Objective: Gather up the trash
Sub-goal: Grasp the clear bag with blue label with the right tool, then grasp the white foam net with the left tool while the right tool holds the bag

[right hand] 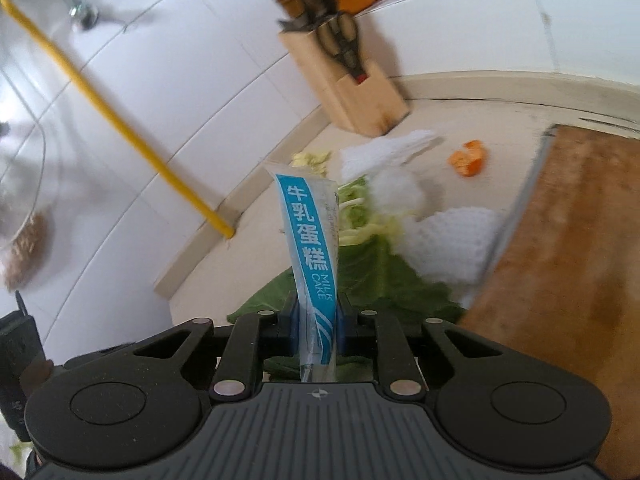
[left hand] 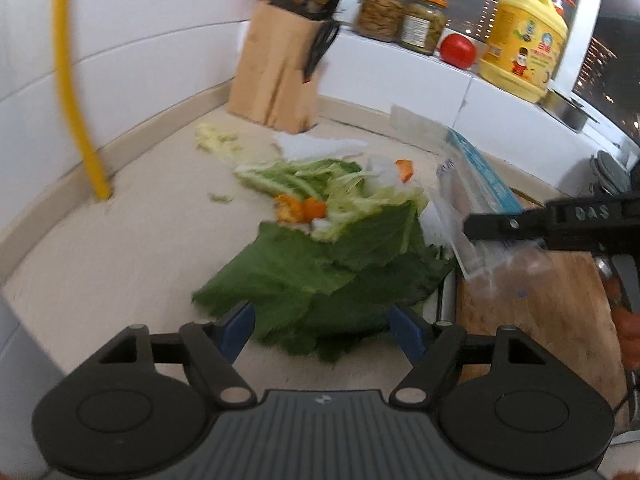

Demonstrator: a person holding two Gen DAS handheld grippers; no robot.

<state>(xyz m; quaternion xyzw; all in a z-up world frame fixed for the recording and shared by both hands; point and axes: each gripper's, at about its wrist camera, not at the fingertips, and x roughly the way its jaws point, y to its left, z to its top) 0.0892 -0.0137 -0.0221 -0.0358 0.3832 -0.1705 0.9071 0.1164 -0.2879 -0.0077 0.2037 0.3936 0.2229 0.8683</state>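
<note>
While the right gripper [right hand: 316, 316] pinches the blue-and-clear milk cake wrapper [right hand: 310, 240] tight between its pads, lifted off the counter [left hand: 120, 240], the left gripper [left hand: 322, 326] stands spread around the near edge of the green leaves [left hand: 320, 276], not pressing them. I judge the collecting well underway: wrapper secured, vegetable scraps [left hand: 316, 188] and white paper [right hand: 448, 240] left. Next, the wrapper needs a bin, none in sight.

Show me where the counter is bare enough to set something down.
Bare patch: the counter between the yellow pipe, the wall edge and the green leaves. The wooden cutting board is also mostly bare. Crowded: the scrap pile from the leaves up to the knife block.
</note>
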